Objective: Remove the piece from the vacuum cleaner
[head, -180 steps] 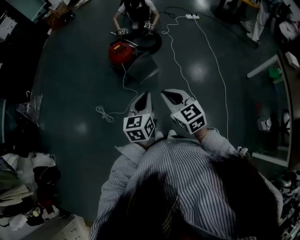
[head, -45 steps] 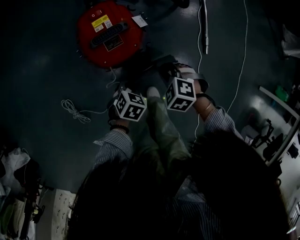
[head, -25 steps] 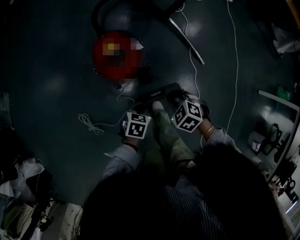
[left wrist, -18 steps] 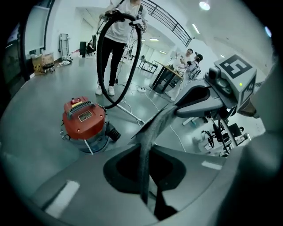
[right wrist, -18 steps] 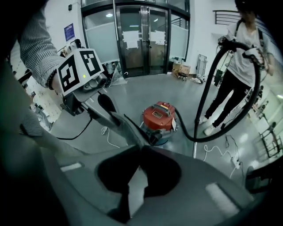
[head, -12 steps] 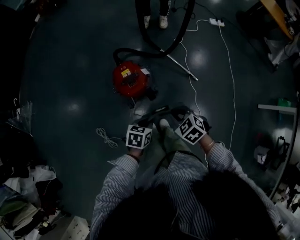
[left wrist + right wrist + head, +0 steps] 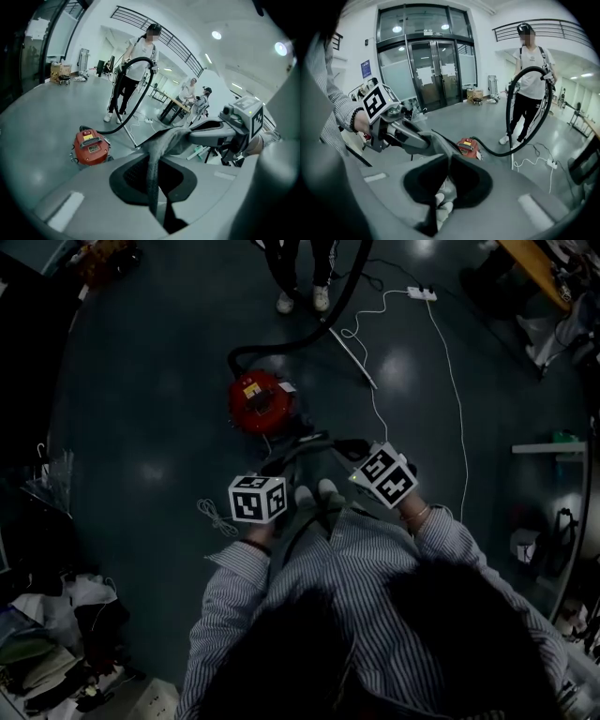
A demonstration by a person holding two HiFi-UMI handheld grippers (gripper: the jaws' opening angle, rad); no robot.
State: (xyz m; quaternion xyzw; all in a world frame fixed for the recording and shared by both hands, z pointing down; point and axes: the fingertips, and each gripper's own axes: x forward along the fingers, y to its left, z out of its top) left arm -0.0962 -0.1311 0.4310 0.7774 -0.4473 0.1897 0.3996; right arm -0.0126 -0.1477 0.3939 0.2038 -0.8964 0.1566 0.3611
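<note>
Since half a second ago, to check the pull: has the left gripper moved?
Yes: the left gripper shifted left, judged against the round red vacuum cleaner canister in the head view.

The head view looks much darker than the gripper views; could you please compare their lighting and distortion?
Head view: dim, underexposed, bright glare spots on the floor, though the red vacuum cleaner is readable. Left gripper view: bright, strongly fisheye-bowed, dark corners, grey cloth slightly soft. Right gripper view: equally bright and bowed, glass doors evenly lit.

I have risen away from the red vacuum cleaner (image 7: 260,401), and a grey cloth piece (image 7: 161,140) now stretches between my left gripper (image 7: 425,140) and right gripper (image 7: 193,136).
</note>
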